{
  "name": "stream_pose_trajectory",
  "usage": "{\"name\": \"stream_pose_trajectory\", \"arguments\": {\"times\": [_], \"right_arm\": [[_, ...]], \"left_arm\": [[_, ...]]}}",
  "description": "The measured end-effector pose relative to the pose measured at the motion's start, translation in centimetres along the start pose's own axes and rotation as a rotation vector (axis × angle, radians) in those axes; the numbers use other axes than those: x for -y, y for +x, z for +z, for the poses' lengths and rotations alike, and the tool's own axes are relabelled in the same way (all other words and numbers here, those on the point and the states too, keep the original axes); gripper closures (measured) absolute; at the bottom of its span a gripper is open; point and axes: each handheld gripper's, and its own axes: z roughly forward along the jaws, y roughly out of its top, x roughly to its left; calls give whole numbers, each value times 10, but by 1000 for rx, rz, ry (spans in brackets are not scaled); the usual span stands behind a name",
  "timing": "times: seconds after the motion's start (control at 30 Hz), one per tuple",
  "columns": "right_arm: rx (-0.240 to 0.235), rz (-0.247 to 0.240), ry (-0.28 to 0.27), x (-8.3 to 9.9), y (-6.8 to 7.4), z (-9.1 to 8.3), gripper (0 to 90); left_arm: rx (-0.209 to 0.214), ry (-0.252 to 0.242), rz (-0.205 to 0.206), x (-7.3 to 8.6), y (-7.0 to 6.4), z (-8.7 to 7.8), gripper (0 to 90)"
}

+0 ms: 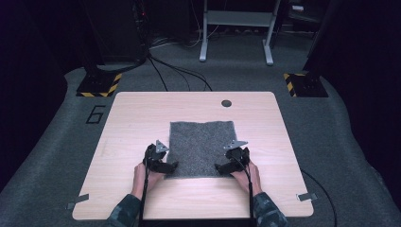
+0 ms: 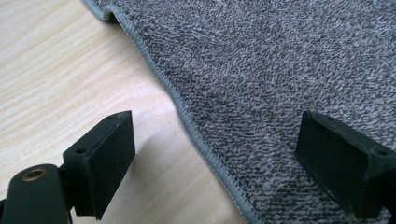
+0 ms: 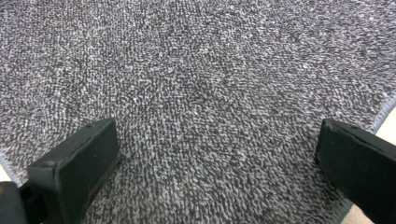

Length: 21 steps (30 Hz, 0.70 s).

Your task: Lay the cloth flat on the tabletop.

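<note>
Light wood desk (image 1: 142, 123) on grey carpeted floor, one grey towel (image 1: 202, 147) lying flat mid-desk: speckled dark-grey terry, lighter stitched hem, slightly wavy at its left edge. Two tools: left tool (image 2: 212, 163) jaws wide apart straddling that hem; right tool (image 3: 217, 165) jaws wide apart over the towel's near right corner.
</note>
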Motion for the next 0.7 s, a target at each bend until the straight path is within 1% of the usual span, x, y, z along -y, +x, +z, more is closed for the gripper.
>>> {"name": "stream_pose_trajectory", "arguments": {"times": [0.1,0.17,0.2,0.3,0.33,0.37,0.4,0.57,0.63,0.7], "right_arm": [[-2,-5,0,1,1,-1,0],[-3,-8,-2,3,2,-3,0],[-3,-3,3,4,4,-4,0],[-6,-9,1,6,6,-5,0],[-7,-5,-1,6,8,-6,0],[-7,-12,2,7,9,-6,0],[-8,-5,1,8,11,-7,0],[-2,-4,-1,11,18,-10,0],[-5,-3,-1,13,23,-12,0],[-1,-6,-4,15,26,-13,0]], "left_arm": [[-2,-5,-4,3,-2,-2,116],[8,3,-2,4,-3,-4,116],[2,-4,-10,5,-4,-4,116],[8,1,2,8,-4,-7,116],[5,0,-2,9,-4,-8,116],[6,-7,-6,10,-5,-9,116],[10,-4,-11,11,-5,-10,116],[12,-8,-14,16,-4,-14,116],[22,-7,-20,19,-4,-16,116],[23,-10,-21,22,-4,-18,115]]}}
